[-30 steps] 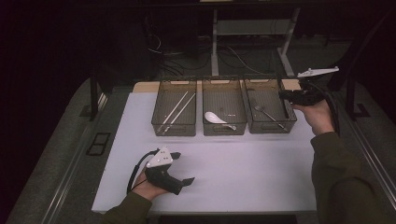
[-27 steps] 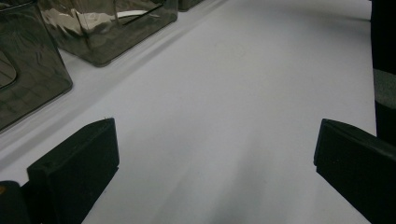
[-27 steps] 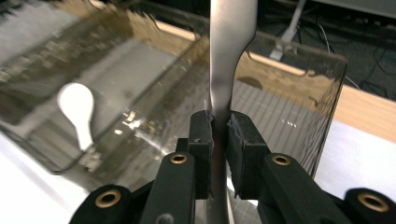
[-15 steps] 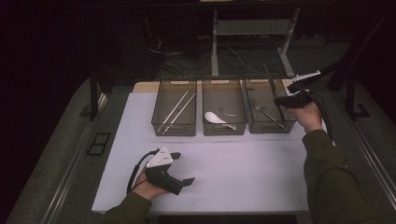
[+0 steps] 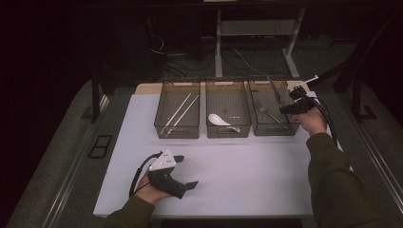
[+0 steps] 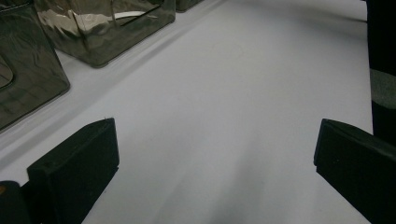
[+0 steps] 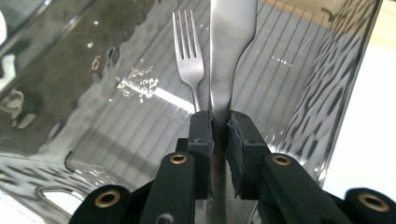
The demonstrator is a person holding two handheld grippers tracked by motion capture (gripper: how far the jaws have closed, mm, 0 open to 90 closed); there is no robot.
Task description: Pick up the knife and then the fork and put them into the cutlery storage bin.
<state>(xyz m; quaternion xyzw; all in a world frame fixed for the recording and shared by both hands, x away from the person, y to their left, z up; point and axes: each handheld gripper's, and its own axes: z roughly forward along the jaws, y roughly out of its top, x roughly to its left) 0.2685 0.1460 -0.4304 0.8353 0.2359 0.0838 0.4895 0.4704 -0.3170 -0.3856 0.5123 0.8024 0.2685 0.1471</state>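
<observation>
Knife (image 7: pixel 232 42): plain matte steel, its handle sitting clamped between the jaws of the right tool (image 7: pixel 219 123), blade pointing away over the smoky clear bin (image 5: pixel 272 107). Fork (image 7: pixel 189 56): matching steel, four tines, lying flat inside that bin just beside the knife.

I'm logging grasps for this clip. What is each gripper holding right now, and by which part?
The right gripper is shut on a metal utensil at its narrow handle, over the right bin. The left gripper is open, holding nothing.

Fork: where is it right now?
The fork lies on the floor of the rightmost bin, just left of the knife clamped in the right gripper.
</observation>
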